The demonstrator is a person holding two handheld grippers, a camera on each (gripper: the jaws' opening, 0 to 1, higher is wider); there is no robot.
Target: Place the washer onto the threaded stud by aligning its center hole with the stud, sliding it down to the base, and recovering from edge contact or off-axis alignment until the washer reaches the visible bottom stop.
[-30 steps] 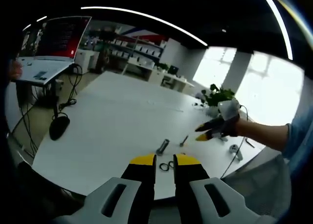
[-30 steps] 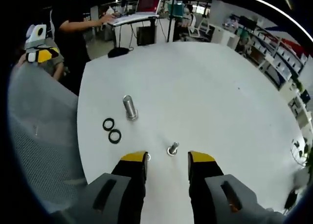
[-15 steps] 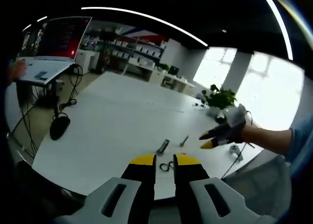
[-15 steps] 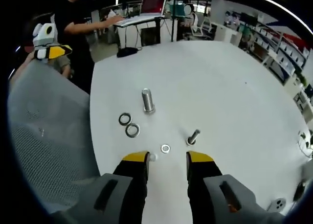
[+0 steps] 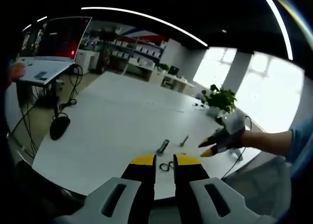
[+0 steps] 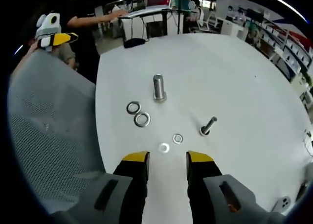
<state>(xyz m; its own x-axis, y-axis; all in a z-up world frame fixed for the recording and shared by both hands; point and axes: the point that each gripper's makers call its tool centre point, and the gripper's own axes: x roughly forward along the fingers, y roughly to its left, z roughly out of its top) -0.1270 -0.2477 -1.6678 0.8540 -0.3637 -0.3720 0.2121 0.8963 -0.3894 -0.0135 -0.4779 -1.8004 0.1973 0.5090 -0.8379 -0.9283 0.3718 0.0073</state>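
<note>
1. In the right gripper view, the left claw (image 6: pixel 55 38) sits at the upper left, beyond the desk (image 6: pixel 234 77) edge; whether it is open I cannot tell.
2. Two larger rings (image 6: pixel 138 114) lie left of centre, just below a big bolt (image 6: pixel 159 87).
3. Two small washers (image 6: pixel 170 143) lie just above the right claw (image 6: pixel 167 158), whose jaws stand apart, empty.
4. The threaded stud (image 6: pixel 207 126) stands right of them.

Right gripper view: bare white table (image 6: pixel 234 77) beyond and right of the parts. In the way near the jaws: 2 small washers (image 6: pixel 171 143), small stud (image 6: pixel 207 125), 2 larger rings (image 6: pixel 138 114), large bolt (image 6: pixel 158 87). Mesh chair back (image 6: pixel 49 131) borders the table's left edge.
</note>
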